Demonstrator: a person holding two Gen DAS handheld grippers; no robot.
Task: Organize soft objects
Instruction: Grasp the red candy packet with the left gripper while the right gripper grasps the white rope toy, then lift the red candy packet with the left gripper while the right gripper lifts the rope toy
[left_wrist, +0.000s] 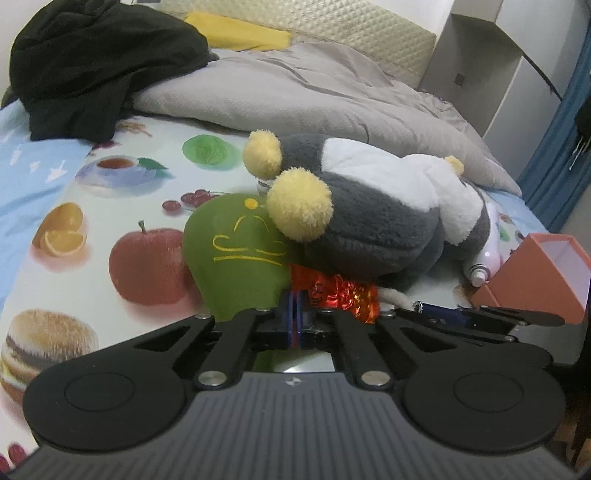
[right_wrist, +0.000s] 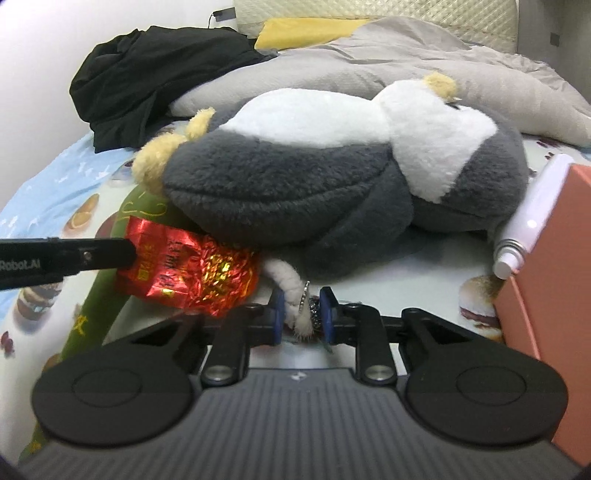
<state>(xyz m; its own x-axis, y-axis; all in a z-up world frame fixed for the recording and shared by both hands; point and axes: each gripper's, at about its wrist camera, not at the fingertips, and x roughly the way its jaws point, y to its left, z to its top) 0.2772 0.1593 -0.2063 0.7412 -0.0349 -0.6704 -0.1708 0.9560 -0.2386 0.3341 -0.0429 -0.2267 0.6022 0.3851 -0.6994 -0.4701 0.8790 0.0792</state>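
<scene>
A grey and white plush toy (left_wrist: 369, 218) with yellow pompom feet lies on the printed bedsheet (left_wrist: 110, 206); it also fills the right wrist view (right_wrist: 332, 173). A green plush pillow (left_wrist: 232, 251) lies beside it, partly under it. My left gripper (left_wrist: 295, 314) is shut on the edge of a red foil packet (left_wrist: 336, 295), seen in the right wrist view (right_wrist: 184, 269). My right gripper (right_wrist: 301, 314) is closed on the toy's white strap and metal keyring (right_wrist: 295, 295).
A grey duvet (left_wrist: 295, 85), black clothing (left_wrist: 92, 66) and a yellow pillow (left_wrist: 236, 33) lie at the back. An orange box (right_wrist: 554, 295) stands at the right, with a white tube (right_wrist: 528, 225) against it.
</scene>
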